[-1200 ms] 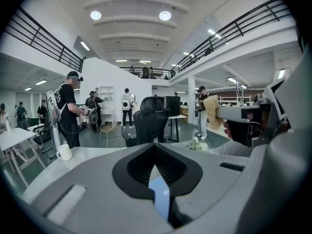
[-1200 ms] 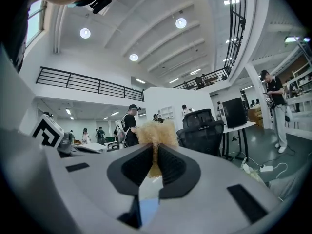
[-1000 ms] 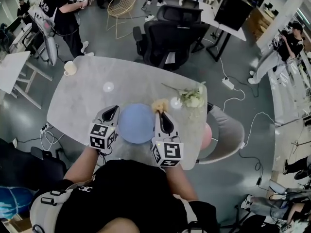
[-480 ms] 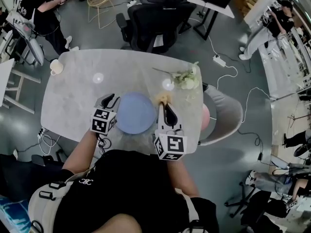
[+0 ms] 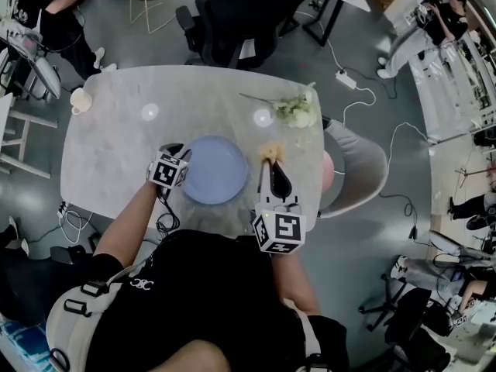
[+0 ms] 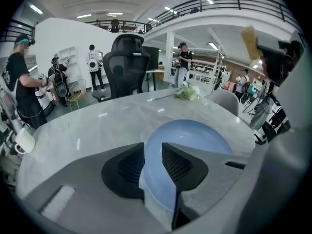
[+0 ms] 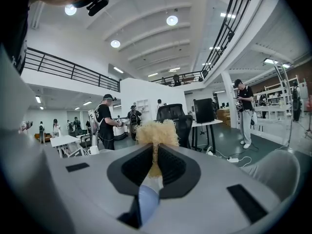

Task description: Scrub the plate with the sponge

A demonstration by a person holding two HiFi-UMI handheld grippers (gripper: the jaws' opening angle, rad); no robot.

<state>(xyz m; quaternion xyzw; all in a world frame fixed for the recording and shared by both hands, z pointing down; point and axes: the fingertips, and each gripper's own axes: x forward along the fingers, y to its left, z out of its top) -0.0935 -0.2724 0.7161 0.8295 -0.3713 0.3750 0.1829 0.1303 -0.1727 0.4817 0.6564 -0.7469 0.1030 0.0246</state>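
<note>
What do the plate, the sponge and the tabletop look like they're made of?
The plate looks like glazed ceramic or plastic: pale blue, smooth, soft sheen. The sponge seems fibrous, loofah-like rather than foam: yellowish with a frayed edge. The tabletop looks like polished marble or a marble-look laminate: light grey, faint veining, glossy reflections.

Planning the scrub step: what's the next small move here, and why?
Probably close the left gripper on the plate rim. Its fingers have just been opening and now straddle that rim without pressing it, so the plate sits loose. The right gripper already pinches the sponge, off the plate.
</note>
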